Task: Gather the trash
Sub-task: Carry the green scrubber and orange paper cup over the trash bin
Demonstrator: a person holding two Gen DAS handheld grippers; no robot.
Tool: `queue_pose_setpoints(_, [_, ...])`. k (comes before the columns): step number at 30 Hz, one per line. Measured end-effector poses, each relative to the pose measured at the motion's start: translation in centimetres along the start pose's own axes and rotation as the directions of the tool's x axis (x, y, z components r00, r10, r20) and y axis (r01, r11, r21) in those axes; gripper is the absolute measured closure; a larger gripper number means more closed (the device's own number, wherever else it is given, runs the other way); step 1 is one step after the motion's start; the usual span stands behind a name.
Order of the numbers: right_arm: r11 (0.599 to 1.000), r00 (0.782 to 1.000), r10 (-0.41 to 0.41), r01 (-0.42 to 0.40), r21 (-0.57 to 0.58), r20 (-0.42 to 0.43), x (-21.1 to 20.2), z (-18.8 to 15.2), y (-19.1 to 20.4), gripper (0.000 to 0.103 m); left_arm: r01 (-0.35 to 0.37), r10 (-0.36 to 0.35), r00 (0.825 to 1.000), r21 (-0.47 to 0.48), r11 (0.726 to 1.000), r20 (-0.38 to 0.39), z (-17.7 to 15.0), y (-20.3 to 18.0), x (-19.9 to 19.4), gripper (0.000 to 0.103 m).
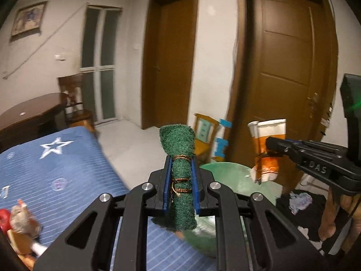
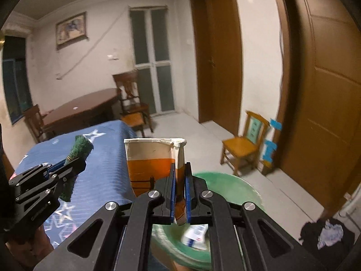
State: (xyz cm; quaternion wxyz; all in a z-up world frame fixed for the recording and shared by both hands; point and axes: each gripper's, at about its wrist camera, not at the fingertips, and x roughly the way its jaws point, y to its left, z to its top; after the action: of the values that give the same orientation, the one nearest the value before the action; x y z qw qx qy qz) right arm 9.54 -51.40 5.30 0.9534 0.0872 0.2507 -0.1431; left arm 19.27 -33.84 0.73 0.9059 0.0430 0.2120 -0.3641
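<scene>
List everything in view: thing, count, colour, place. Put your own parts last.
scrubbing pad: 1, green, rolled and tied, in left tool
paper cup: 1, white and orange, flattened, in right tool
basin: 1, green, below the tools
blue cloth: 1, starred, left
black bag: 1, floor, right
small chair: 1, yellow wood, by the wall
round table: 1, dark brown, far left
doors: 2, brown, back wall
left tool: 1, black, shut
right tool: 1, black, shut

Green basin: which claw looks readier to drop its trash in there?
Probably the right claw: its flattened paper cup hangs over the green basin. The left claw, shut on the rolled green scouring pad, sits nearer the blue bedspread.
</scene>
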Motion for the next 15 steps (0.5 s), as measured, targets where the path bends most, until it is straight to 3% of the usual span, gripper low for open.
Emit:
queue_pose_setpoints(7, [0.997, 0.992, -0.011, 0.021, 0.076, -0.129, 5.2, -1.4, -7.8, 0.096, 0.097, -0.095, 0.989, 0.010, 0.995, -0.116, -0.6, -3.3, 6.9, 0.089])
queue_pose_setpoints(15, [0.993, 0.982, -0.025, 0.046, 0.110, -0.188, 8.9, -3.8, -10.6, 0.096, 0.097, -0.089, 0.976, 0.029, 0.995, -0.198, -2.5, -5.1, 10.9, 0.088])
